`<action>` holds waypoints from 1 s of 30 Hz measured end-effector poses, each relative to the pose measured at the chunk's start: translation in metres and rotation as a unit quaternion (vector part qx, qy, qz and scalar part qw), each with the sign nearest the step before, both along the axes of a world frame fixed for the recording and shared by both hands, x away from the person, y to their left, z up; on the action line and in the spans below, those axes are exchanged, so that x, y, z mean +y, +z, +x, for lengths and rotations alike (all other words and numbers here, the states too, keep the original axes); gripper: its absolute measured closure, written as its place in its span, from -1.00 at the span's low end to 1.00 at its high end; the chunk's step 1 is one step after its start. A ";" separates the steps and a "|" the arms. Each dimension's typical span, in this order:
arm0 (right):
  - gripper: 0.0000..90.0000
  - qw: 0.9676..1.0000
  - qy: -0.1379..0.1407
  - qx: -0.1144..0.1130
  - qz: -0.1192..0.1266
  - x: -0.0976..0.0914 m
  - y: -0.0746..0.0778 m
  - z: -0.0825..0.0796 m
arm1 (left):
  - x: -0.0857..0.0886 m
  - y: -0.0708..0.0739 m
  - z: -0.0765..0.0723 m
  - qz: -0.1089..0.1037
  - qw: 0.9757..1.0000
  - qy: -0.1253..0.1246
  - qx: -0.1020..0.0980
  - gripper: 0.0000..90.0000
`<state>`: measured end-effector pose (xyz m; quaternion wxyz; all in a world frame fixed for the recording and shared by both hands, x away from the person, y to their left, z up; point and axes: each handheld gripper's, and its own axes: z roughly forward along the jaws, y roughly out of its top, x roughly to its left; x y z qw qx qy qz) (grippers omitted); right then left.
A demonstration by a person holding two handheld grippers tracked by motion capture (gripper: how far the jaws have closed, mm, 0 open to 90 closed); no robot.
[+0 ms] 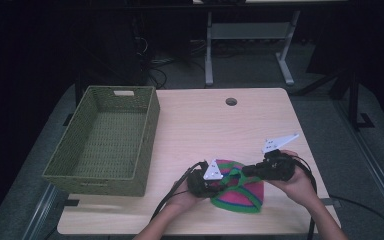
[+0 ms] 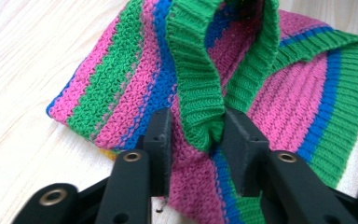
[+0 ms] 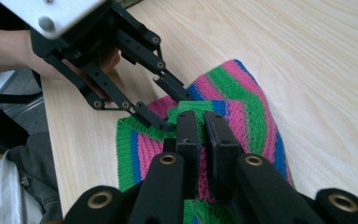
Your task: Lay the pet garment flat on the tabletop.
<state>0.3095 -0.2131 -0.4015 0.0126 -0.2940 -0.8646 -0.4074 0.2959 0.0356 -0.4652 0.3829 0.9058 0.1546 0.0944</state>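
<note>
A knitted hat in pink, green and blue stripes lies near the table's front edge, between my two grippers. My left gripper reaches in from the left. In the left gripper view its jaws stand apart around a raised fold of the hat's green ribbed hem. The fold leans on the right jaw and pink knit shows beside the left one. My right gripper comes from the right. Its jaws are nearly together, pinching the green hem, with the left gripper just beyond.
A green woven basket stands empty at the table's left side. The light wooden table has a round cable hole near its far edge. A person's hands hold both grippers at the front edge.
</note>
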 end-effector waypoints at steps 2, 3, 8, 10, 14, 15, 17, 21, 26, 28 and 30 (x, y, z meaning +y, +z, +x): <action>0.88 1.000 0.001 0.002 0.000 -0.001 -0.001 0.000 | 0.002 0.000 0.000 0.001 1.000 0.001 0.000 0.48; 0.88 1.000 0.000 0.001 -0.002 -0.001 -0.002 0.001 | 0.002 0.000 0.000 0.003 1.000 0.000 -0.004 0.54; 0.88 1.000 -0.001 0.003 -0.002 -0.002 -0.002 0.001 | 0.002 0.001 -0.001 0.009 1.000 0.002 -0.008 0.63; 0.88 1.000 0.000 0.002 -0.003 -0.002 -0.003 0.001 | 0.002 0.001 -0.001 0.010 1.000 0.001 -0.012 0.67; 0.88 1.000 0.001 0.001 -0.003 -0.002 -0.002 0.001 | 0.003 0.003 -0.002 0.008 1.000 0.004 -0.011 0.77; 0.88 1.000 0.000 0.002 -0.001 -0.003 -0.002 0.000 | 0.003 0.004 -0.002 0.010 1.000 0.002 -0.011 0.81; 0.88 1.000 -0.001 0.001 -0.003 -0.003 -0.001 0.000 | 0.003 0.005 -0.004 0.011 1.000 0.002 -0.014 0.83; 0.88 1.000 0.001 -0.001 -0.003 -0.004 0.000 -0.002 | 0.004 0.008 -0.007 0.010 1.000 0.001 -0.020 0.84; 0.88 1.000 0.004 -0.008 -0.003 -0.004 0.003 -0.006 | 0.010 0.019 -0.012 -0.002 1.000 0.003 -0.031 0.85; 0.88 1.000 0.007 -0.008 -0.007 -0.002 0.005 -0.011 | 0.015 0.025 -0.015 -0.007 0.999 0.004 -0.036 0.85; 0.88 1.000 0.007 -0.006 -0.009 -0.002 0.005 -0.012 | 0.018 0.027 -0.016 -0.007 0.999 0.005 -0.038 0.85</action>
